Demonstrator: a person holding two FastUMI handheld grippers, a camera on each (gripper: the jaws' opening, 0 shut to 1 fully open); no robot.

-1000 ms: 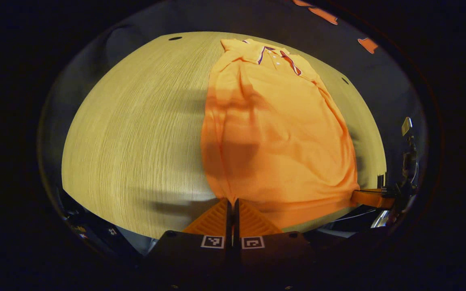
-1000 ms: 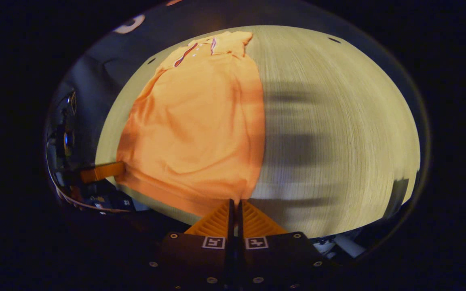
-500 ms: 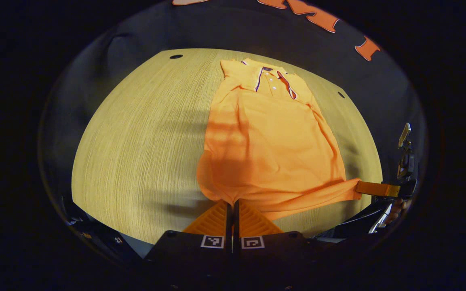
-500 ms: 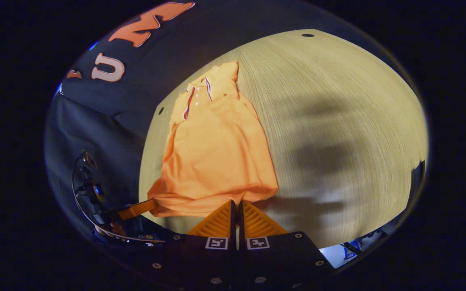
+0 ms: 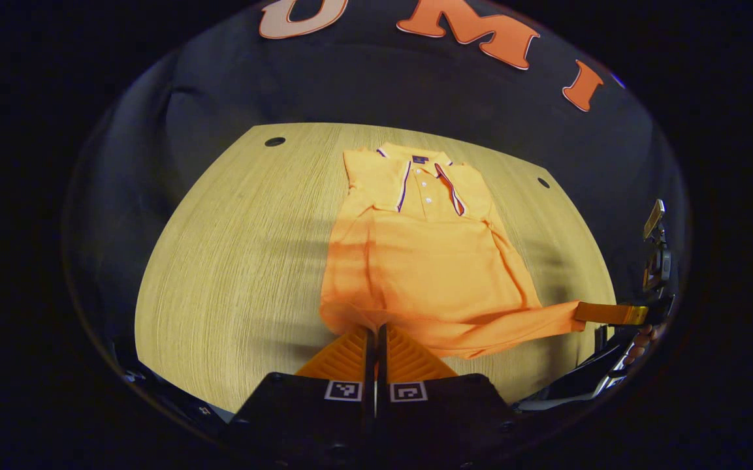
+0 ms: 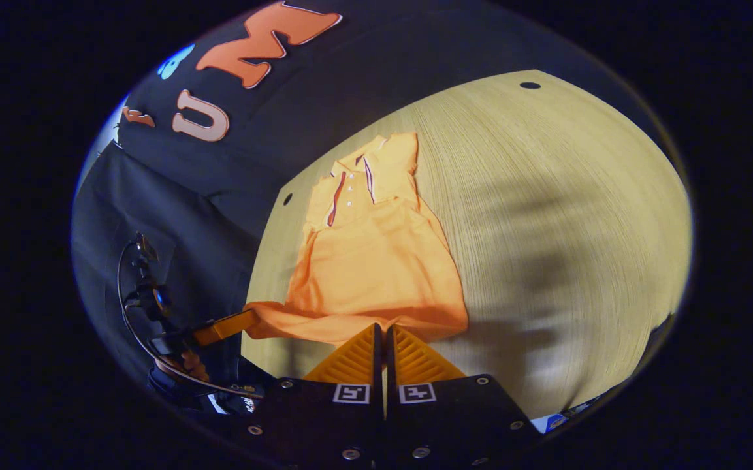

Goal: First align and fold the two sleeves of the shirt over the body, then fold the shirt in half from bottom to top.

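Observation:
An orange polo shirt [image 5: 428,261] lies on the wooden table [image 5: 232,261], collar [image 5: 425,186] at the far end and sleeves folded over the body. My left gripper [image 5: 375,326] is shut on the shirt's near hem at one corner and holds it off the table. My right gripper [image 6: 383,326] is shut on the other hem corner. In the left gripper view the right gripper [image 5: 580,312] pinches the hem at the right. In the right gripper view the shirt [image 6: 376,267] stretches between my fingers and the left gripper [image 6: 251,318].
The table [image 6: 546,196] has small dark holes [image 5: 275,141] [image 6: 530,85] near its far corners. The dark booth wall rises behind the far edge. A hand [image 5: 640,336] holds the right gripper at the table's side. Bare wood flanks the shirt.
Both grippers have risen with the hem and carried it toward the collar. The flat part of the shirt looks shorter and the near edge sags between them.

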